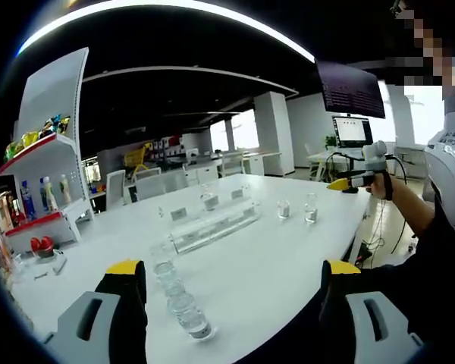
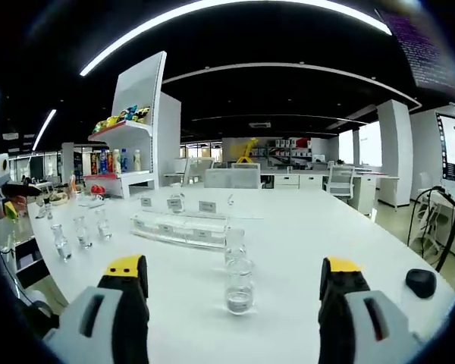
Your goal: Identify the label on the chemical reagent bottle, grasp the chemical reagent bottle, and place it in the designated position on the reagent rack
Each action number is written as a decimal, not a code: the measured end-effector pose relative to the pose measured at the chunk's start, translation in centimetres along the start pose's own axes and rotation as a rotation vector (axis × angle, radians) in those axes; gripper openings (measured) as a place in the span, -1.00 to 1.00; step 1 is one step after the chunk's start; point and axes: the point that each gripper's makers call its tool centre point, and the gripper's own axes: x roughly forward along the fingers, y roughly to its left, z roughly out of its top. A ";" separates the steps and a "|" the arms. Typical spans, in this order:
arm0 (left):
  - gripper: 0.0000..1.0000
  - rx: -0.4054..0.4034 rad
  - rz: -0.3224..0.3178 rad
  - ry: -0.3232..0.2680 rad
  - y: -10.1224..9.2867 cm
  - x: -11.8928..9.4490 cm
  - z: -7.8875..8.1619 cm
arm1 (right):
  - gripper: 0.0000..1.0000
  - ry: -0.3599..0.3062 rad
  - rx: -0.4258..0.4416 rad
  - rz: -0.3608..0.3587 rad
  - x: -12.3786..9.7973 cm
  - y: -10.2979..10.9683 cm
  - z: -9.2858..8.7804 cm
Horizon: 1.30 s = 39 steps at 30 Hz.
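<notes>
Bottle row (image 1: 179,292) stands between left claw jaws; bare table (image 1: 265,265) to its right.

White table (image 2: 303,227) carried a clear rack (image 2: 180,229) near its centre, with small white label cards (image 2: 207,206) standing just behind the rack. Two clear bottles (image 2: 239,284) stood in front of the rack in the right gripper view; three more (image 2: 82,231) stood left of it (labels unreadable). A black mouse (image 2: 421,282) lay well right of the rack.
</notes>
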 end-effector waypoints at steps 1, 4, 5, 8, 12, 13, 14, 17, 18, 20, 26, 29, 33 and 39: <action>0.90 0.002 -0.001 0.000 0.0 0.0 0.0 | 0.80 0.011 -0.006 0.003 0.0 0.1 -0.3; 0.90 0.006 -0.007 -0.001 -0.2 0.1 0.1 | 0.80 0.025 -0.009 0.001 0.0 0.1 -0.9; 0.90 0.004 -0.008 -0.001 -0.2 0.2 0.2 | 0.80 0.026 -0.004 0.001 0.0 0.0 -0.9; 0.90 0.004 -0.009 -0.001 -0.2 0.2 0.1 | 0.79 0.024 0.005 -0.002 0.0 -0.1 -1.0; 0.90 0.006 -0.010 0.003 -0.3 0.3 0.0 | 0.78 0.029 -0.001 -0.004 -0.1 -0.2 -1.2; 0.90 0.005 -0.011 0.002 -0.3 0.3 0.0 | 0.78 0.029 0.001 -0.003 -0.1 -0.2 -1.2; 0.90 0.004 -0.011 0.001 -0.4 0.3 0.0 | 0.78 0.028 0.003 -0.002 -0.1 -0.2 -1.2; 0.90 0.005 -0.010 0.002 -0.4 0.2 0.0 | 0.78 0.038 0.005 -0.003 -0.1 -0.2 -1.6; 0.90 0.006 -0.010 0.002 -0.4 0.2 0.0 | 0.78 0.050 0.005 -0.003 -0.1 -0.2 -1.9; 0.90 0.006 -0.011 0.002 -0.5 0.2 0.1 | 0.78 0.046 0.009 0.005 -0.2 0.1 -1.9; 0.90 0.007 -0.011 0.002 -0.5 0.3 0.1 | 0.78 0.045 0.012 0.011 -0.3 0.2 -1.9; 0.90 0.007 -0.012 0.003 -0.5 0.3 0.1 | 0.78 0.043 0.025 0.010 -0.3 0.2 -1.9; 0.90 0.005 -0.011 0.003 -0.4 0.2 0.0 | 0.78 0.047 0.032 0.012 -0.3 0.2 -2.2; 0.90 0.005 -0.011 0.003 -0.4 0.2 0.0 | 0.80 0.048 0.045 0.023 -0.3 0.5 -2.4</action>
